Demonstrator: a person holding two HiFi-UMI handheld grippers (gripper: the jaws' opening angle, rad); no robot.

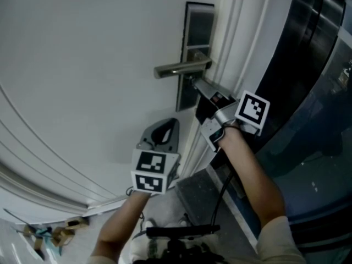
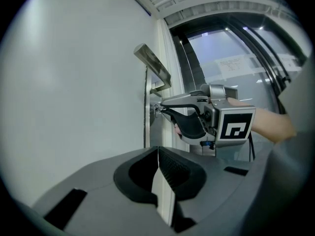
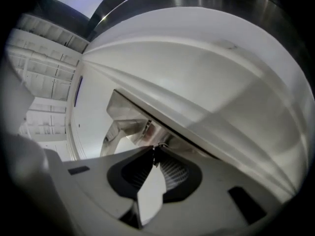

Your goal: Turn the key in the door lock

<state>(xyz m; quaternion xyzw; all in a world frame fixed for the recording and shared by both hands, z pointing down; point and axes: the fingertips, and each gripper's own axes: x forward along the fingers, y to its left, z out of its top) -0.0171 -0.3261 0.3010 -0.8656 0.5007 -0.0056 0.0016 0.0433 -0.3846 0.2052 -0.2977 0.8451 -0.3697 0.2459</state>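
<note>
1. Key (image 2: 156, 108) sits in the lock plate (image 1: 199, 26) on the white door (image 1: 82, 65), just below the lever handle (image 1: 181, 68), around the middle of the head view. In that view the gripper's nose hides it.
2. Right hand-held gripper (image 3: 153, 152) has its tips right at the plate. The jaws are nearly together, with only a thin slit at the tips and the key's small head in that slit. This reads as a pinch on the key, probably a light one.
3. In the right gripper view the door lines run diagonally, so this gripper sits rolled to one side. Judged from that, the turn is partway in or at its end, not at its start.
4. Left hand-held gripper (image 2: 157, 150) is at lower centre of the head view, near the door face but apart from it. Its jaws are fully closed with nothing between them, so it is idle.
5. Done so far: the key is inserted and gripped, and likely rotated some. The handle is level, not pressed.
6. Left to do: no bolt or cylinder is visible, so the lock's throw is unconfirmed. The turn may need finishing, then the key releasing.
</note>
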